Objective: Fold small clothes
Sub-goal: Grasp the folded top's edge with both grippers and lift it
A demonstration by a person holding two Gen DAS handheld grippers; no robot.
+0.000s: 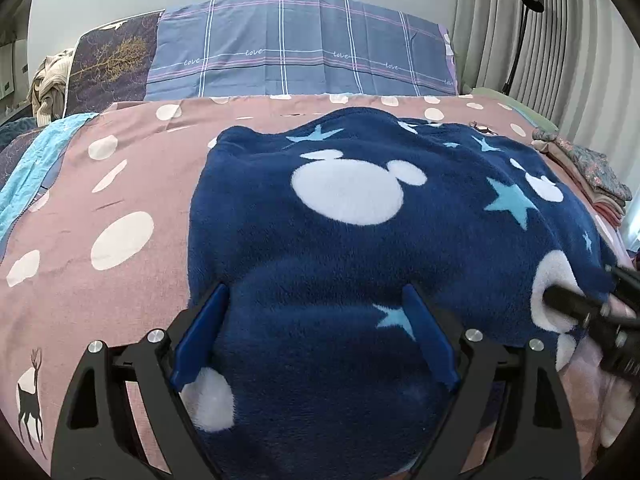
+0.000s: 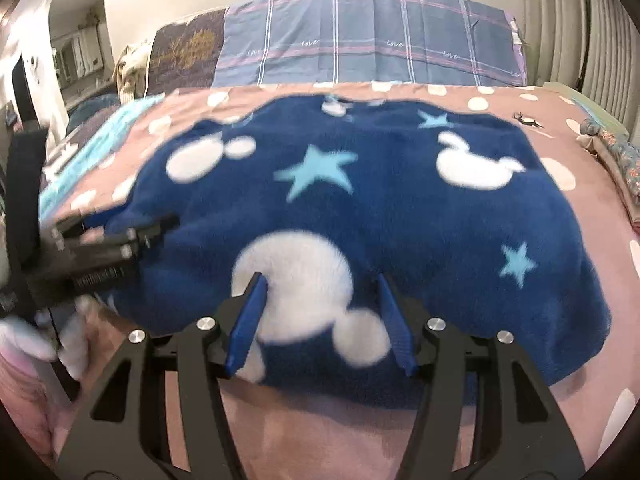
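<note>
Navy fleece garment (image 1: 360,240) with white mouse heads lies on your pink dotted bedsheet (image 1: 132,184); your left gripper (image 1: 316,292) and right gripper (image 2: 320,280) are both spread over it.

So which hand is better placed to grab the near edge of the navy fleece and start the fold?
Probably right. The right tongs sit open at the navy fleece near edge, pink bedspread visible just below. The left tongs are open too, but fleece fills the view beneath them.

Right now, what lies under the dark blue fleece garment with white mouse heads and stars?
The dark blue fleece garment lies on a pink bedcover with white dots. What the fleece covers cannot be seen.
</note>
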